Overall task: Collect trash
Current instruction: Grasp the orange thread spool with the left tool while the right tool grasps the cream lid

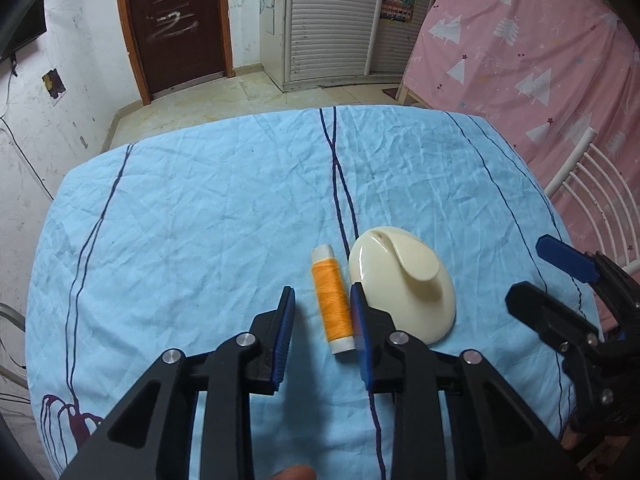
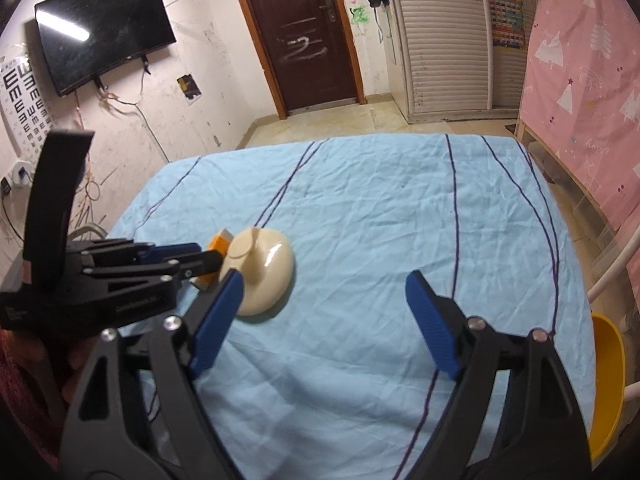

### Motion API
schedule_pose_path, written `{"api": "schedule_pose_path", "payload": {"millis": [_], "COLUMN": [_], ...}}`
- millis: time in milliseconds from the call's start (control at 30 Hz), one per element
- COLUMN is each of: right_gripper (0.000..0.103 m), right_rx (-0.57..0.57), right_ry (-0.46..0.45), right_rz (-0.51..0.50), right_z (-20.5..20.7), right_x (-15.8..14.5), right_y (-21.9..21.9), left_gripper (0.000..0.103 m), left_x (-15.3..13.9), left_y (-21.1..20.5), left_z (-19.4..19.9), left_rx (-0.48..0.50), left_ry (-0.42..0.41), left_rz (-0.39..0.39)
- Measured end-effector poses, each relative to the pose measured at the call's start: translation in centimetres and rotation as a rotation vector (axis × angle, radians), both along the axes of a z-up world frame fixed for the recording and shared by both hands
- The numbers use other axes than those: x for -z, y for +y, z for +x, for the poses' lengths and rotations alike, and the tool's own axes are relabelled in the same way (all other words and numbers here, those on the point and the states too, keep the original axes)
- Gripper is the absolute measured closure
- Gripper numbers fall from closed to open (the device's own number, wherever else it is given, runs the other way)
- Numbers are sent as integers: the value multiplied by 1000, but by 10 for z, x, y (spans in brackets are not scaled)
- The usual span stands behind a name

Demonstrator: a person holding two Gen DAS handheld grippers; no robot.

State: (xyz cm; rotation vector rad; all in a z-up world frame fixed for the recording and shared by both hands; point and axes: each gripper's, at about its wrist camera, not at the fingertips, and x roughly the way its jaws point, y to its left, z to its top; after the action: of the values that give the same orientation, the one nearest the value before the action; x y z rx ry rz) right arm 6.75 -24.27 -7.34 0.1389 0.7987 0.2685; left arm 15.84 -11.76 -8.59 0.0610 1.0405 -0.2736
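Observation:
An orange thread spool (image 1: 332, 304) with white ends lies on the blue cloth of the table (image 1: 180, 220). It lies between the jaws of my left gripper (image 1: 323, 312). The right pad sits against its side, and a gap shows between it and the left pad. Just right of it rests a cream round plastic piece (image 1: 404, 292) with a tongue-shaped tab. In the right wrist view the spool (image 2: 222, 242) is partly hidden behind the left gripper (image 2: 208, 258) and the cream piece (image 2: 260, 272). My right gripper (image 2: 326, 284) stands wide open over bare cloth, right of the cream piece, holding nothing.
A yellow bowl-shaped container (image 2: 608, 380) sits off the table's right edge, by a white chair back (image 1: 592, 184). A pink curtain (image 1: 520, 40) hangs at the right. Tiled floor and a brown door (image 2: 304, 32) lie beyond the far edge. The blue cloth (image 2: 380, 200) is wrinkled.

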Motion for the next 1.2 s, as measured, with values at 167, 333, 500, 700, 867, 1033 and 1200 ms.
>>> {"api": "schedule_pose_path", "payload": {"millis": [167,333,500,700,867,1033,1200], "right_gripper": [23,22,22,22,22,22,23], "right_rx": [-6,-10,-34,-85,-121,-127,-121], "right_ry": [8,17,24,41,56,72,81], "right_rz": [-12,-24,-45,-84,-134,-168,-197], "right_z": [3,4,8,16,24,31,35], "right_x": [2,4,5,8,12,17,21], "right_y": [8,12,24,46,66,79,86], "left_gripper": [83,98,98,98,98,98,98], "left_x": [3,4,2,-8,-16,-20,-21], "left_y": [0,-2,6,34,52,64,71], "left_z": [5,5,6,7,7,6,6], "left_rx": [7,15,0,-54,-80,-91,-95], "left_ry": [-1,-17,-14,-34,-55,-66,-70], "left_rz": [-13,5,-11,-42,-62,-80,-93]}}
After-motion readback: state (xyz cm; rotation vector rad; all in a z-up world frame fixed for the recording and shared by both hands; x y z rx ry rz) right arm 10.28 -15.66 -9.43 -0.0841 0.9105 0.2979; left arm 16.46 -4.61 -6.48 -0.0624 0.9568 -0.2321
